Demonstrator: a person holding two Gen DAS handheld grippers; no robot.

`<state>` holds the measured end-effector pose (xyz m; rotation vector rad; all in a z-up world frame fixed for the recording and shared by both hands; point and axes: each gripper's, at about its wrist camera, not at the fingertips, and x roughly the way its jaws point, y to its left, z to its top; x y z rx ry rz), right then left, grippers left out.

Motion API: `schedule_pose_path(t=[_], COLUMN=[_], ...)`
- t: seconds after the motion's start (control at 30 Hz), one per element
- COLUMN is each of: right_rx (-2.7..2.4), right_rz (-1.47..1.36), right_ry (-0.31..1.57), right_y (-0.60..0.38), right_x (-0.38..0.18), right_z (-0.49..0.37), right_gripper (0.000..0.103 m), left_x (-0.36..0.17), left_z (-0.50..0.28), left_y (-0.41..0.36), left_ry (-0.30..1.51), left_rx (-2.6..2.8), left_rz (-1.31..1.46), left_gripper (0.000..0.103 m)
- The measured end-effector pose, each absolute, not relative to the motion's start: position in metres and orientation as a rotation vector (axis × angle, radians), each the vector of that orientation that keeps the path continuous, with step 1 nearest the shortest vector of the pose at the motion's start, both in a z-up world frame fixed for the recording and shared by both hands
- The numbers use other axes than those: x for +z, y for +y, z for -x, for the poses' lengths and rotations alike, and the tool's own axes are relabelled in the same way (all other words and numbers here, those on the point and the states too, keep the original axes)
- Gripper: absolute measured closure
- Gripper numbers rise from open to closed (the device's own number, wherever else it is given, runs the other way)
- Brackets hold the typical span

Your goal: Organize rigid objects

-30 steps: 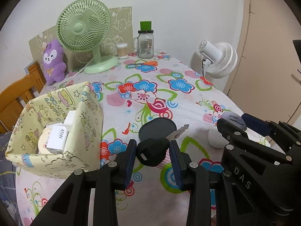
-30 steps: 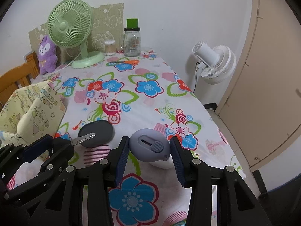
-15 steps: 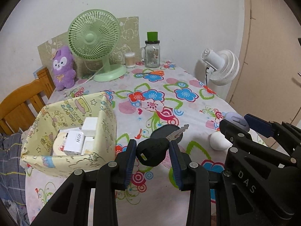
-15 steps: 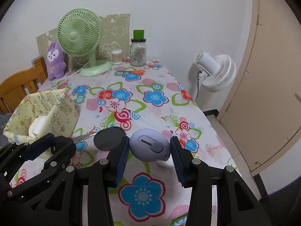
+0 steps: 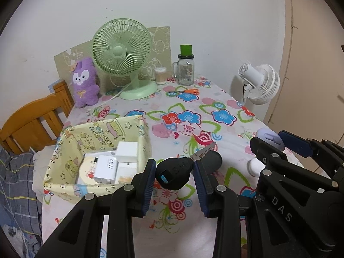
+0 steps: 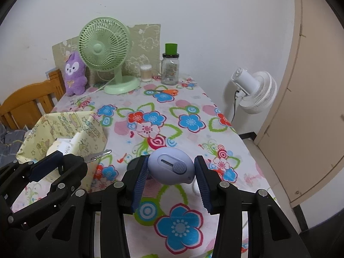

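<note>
My left gripper (image 5: 173, 174) is shut on a black key (image 5: 174, 172) whose metal blade points up and right, held above the flowered table. A yellow patterned fabric box (image 5: 64, 135) with white chargers and boxes inside sits just left of it. My right gripper (image 6: 171, 169) is shut on a lilac oval box cutter (image 6: 171, 166), held above the table's near right part. The left gripper (image 6: 46, 166) with the key blade (image 6: 97, 155) shows at the left of the right wrist view, beside the box (image 6: 64, 124).
A black oval object (image 5: 211, 160) and a white round object (image 5: 254, 167) lie on the table under the grippers. At the back stand a green fan (image 5: 122, 51), purple plush (image 5: 85, 81), jar (image 5: 186, 69) and orange scissors (image 5: 189, 91). A wooden chair (image 5: 32, 122) is left, a white fan (image 5: 260, 82) right.
Both grippers have risen and pulled back from the table with their objects held. The left one has lifted the key off the black oval object; more of the box interior shows now.
</note>
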<state>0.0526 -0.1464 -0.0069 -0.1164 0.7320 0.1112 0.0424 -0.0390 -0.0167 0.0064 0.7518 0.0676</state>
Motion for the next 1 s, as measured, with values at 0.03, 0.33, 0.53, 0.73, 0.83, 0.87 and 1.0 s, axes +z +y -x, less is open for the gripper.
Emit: schedule_pose_path(t=[0.03,0.33,0.53,0.73,0.83,0.87,1.0], right_rx=[0.115,0.138,0.146,0.157,0.159,0.161,0.170], right_rz=[0.118,0.122,0.128,0.138,0.142,0.142,0.145], right_ry=[0.731,0.730,0.728,0.725,0.724,0.726,0.730], right_y=[-0.144,-0.123,-0.109,-0.094,-0.086,-0.083,-0.072], right_x=[-0.006,-0.002,0.000,0.002,0.002,0.002,0.000], right_z=[-0.053,-0.061,-0.068,-0.074,-0.078,-0.079,-0.083], right_gripper=[0.055,0.055,0.055,0.055,0.055,0.055,0.055], left_x=[-0.016,-0.011,-0.011,-0.013,-0.013,-0.013,-0.014], left_z=[-0.042,-0.047,-0.051,-0.056,-0.058,-0.058,-0.061], left_y=[-0.037,-0.018,-0.004,0.012,0.019,0.021,0.032], left_ry=[0.750,0.748,0.749,0.755,0.754,0.755,0.762], left_rx=[0.071,0.099,0.109,0.120,0.128,0.130,0.139], left_rz=[-0.005,0.008,0.013,0.021,0.027,0.028,0.028], left_gripper=[0.067,0.067,0.067,0.067,0.067,0.067,0.067])
